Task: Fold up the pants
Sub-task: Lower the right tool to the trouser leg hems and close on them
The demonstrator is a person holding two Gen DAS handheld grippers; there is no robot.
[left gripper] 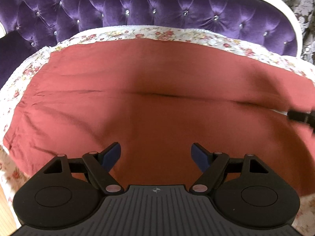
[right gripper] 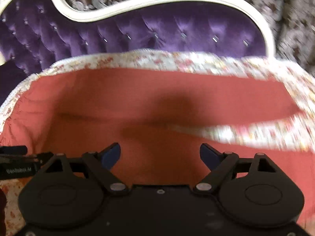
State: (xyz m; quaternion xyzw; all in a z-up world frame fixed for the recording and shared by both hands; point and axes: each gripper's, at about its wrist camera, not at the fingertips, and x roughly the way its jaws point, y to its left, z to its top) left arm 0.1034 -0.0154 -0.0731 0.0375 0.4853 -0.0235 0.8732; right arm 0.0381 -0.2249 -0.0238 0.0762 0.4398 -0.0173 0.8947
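Observation:
The salmon-red pants [left gripper: 157, 74] lie spread flat on a floral cover, with a seam line running left to right across the middle. They also fill the blurred right wrist view [right gripper: 153, 90], where the two legs part at the right. My left gripper [left gripper: 156, 151] is open and empty, just above the pants' near part. My right gripper [right gripper: 159, 153] is open and empty above the near leg. The right gripper's tip shows at the right edge of the left wrist view [left gripper: 301, 116]. The left gripper shows at the left edge of the right wrist view [right gripper: 17, 163].
A floral quilted cover [left gripper: 177, 33] lies under the pants on a sofa seat. A purple tufted backrest [left gripper: 137, 9] with a white frame [right gripper: 137, 2] rises behind. Grey patterned wallpaper [right gripper: 291, 19] is beyond it.

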